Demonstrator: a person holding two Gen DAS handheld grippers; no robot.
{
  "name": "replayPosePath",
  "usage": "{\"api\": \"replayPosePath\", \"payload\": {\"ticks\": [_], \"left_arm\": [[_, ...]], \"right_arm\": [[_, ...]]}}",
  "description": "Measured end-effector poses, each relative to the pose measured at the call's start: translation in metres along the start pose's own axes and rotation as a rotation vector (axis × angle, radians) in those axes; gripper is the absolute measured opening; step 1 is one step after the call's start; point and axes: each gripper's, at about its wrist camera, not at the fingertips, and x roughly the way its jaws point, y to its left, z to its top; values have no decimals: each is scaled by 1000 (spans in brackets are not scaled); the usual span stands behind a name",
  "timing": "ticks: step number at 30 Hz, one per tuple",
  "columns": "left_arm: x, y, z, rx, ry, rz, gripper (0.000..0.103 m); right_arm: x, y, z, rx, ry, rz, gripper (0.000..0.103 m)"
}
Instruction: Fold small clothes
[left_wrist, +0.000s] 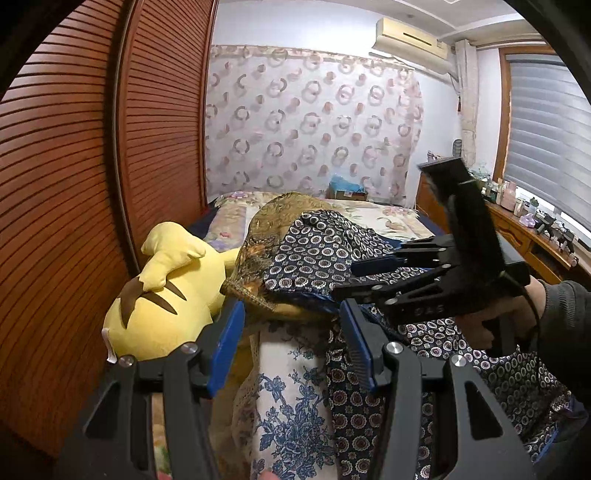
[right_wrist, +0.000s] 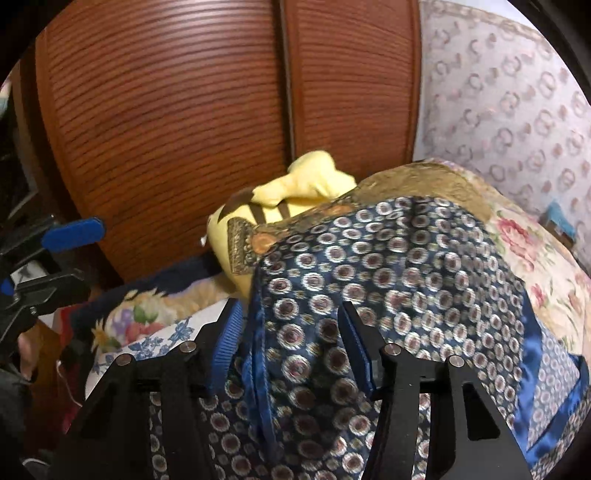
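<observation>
A navy cloth with ring dots (right_wrist: 388, 273) lies heaped on the bed over a golden patterned cloth (left_wrist: 266, 236) and a white cloth with blue flowers (left_wrist: 291, 391). In the right wrist view my right gripper (right_wrist: 291, 341) hangs over the navy cloth. Its blue hem (right_wrist: 255, 354) runs between the jaws, which stand apart without pinching it. My left gripper (left_wrist: 291, 339) is open above the white cloth and the golden cloth's edge. A hand brings the right gripper (left_wrist: 351, 280) in from the right, fingers pointing left over the navy cloth. The left gripper (right_wrist: 40, 258) shows at the left edge.
A yellow plush toy (left_wrist: 166, 295) lies to the left against the slatted wooden wardrobe (left_wrist: 74, 184). The floral bedspread (left_wrist: 391, 218) stretches back to a patterned curtain (left_wrist: 314, 122). A wooden sill with small items (left_wrist: 535, 221) runs along the window at right.
</observation>
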Motion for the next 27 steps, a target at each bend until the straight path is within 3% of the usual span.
{"api": "replayPosePath", "payload": {"ticks": [5, 6, 7, 8, 10, 16, 21, 27], "left_arm": [[1, -1, -2, 2, 5, -3, 53], [1, -1, -2, 2, 5, -3, 53], [1, -1, -2, 3, 5, -3, 53], [1, -1, -2, 2, 4, -3, 53], [1, -1, -2, 2, 3, -3, 53], [1, -3, -2, 2, 4, -5, 53], [5, -7, -2, 1, 18, -18, 53], [9, -16, -2, 11, 23, -29, 53]], "right_arm": [[20, 8, 3, -43, 56, -24, 52], [24, 8, 4, -50, 67, -35, 47], [28, 8, 3, -57, 82, -48, 25], [33, 7, 2, -59, 89, -55, 13], [33, 3, -1, -40, 80, -50, 6], [4, -21, 3, 79, -64, -46, 4], [-27, -48, 2, 167, -145, -134, 4], [-52, -98, -28, 314, -151, -285, 4]]}}
